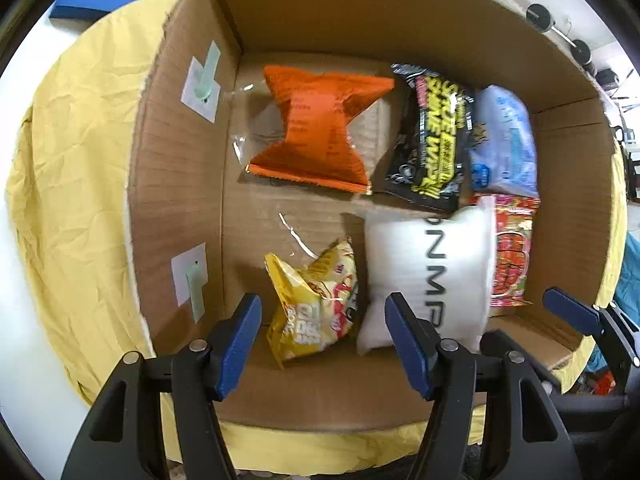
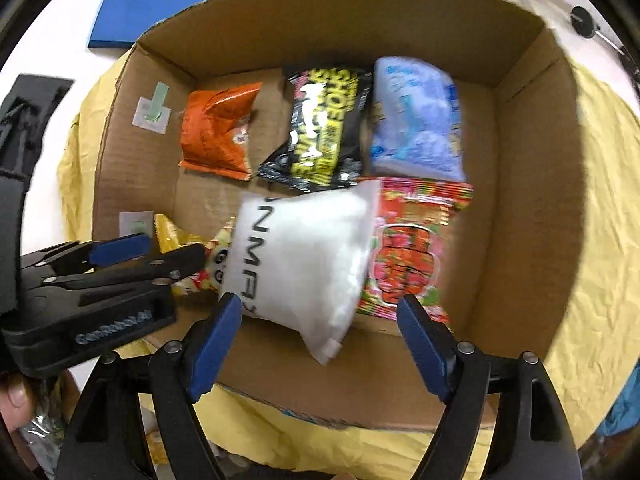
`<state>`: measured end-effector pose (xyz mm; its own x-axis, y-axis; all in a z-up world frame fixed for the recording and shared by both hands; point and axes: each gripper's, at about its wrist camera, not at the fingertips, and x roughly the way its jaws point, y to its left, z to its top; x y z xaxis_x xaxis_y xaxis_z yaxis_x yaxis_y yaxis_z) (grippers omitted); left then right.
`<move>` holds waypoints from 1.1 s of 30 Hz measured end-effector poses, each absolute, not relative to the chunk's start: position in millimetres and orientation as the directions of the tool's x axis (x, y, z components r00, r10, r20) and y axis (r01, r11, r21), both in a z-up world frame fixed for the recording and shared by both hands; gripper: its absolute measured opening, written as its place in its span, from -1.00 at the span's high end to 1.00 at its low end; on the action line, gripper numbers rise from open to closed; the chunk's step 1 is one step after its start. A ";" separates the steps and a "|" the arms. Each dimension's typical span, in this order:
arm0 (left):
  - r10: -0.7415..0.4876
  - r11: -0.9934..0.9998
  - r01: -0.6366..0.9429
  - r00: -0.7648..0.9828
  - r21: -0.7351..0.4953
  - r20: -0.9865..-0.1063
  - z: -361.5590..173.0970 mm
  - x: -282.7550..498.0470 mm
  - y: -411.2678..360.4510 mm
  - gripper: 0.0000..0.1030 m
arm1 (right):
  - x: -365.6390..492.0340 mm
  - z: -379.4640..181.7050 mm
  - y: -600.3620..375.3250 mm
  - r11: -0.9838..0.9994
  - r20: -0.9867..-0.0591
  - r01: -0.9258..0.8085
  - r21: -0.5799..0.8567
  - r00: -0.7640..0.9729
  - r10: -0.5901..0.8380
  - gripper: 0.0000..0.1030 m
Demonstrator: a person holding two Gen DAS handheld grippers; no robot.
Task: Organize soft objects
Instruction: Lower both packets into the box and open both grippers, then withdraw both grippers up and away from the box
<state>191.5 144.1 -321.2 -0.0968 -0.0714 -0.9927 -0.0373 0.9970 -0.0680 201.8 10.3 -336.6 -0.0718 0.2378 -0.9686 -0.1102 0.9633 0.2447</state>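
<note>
Both claws gape empty over the cardboard box (image 2: 524,208): left claw (image 1: 324,344), right claw (image 2: 320,344), white pouch (image 2: 304,256) at twelve o'clock

Both grippers, left (image 1: 324,344) and right (image 2: 320,344), have black plastic arms with silver screws. Their fingers (image 2: 424,354) carry blue pads. The left one bears pale lettering on its side.

I seem to be in a lab or workroom rather than a home. At my one o'clock, past the cardboard box (image 1: 400,12), black round-based stands (image 1: 540,18) line a white wall. The box sits on a crumpled yellow cloth (image 1: 80,160) over a white table (image 2: 60,40), a blue foam sheet (image 2: 160,4) at eleven o'clock.
</note>
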 end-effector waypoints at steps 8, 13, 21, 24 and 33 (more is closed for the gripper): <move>-0.040 0.998 -0.038 0.029 -0.041 -0.999 -280.1 171.0 133.2 -0.46 | 193.5 -312.5 -26.8 0.984 -0.985 -0.056 0.172 0.011 0.173 -0.93; 0.015 0.999 -0.046 0.134 0.009 -0.991 -255.0 162.8 138.0 -0.89 | 183.3 -301.1 -41.1 0.991 -0.990 -0.017 0.133 0.052 0.134 -1.00; 0.011 0.997 -0.079 0.217 -0.006 -0.976 -236.4 149.1 148.2 -0.89 | 164.8 -279.7 -50.3 0.994 -0.990 -0.003 0.106 0.094 0.106 -1.00; 0.008 0.996 -0.085 0.244 -0.013 -0.970 -221.3 140.1 148.4 -0.89 | 158.8 -268.6 -51.8 0.994 -0.987 -0.004 0.111 0.115 0.111 -1.00; -0.010 0.996 -0.076 0.338 -0.038 -0.941 -167.0 102.9 135.6 -0.89 | 126.7 -201.2 -65.2 0.990 -0.964 -0.010 0.144 0.227 0.142 -1.00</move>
<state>102.9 135.6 -167.0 0.3382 -0.0104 -0.9410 -0.0761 0.9964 -0.0383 126.7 -65.2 -201.2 0.2269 0.1420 -0.9635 -0.0097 0.9896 0.1435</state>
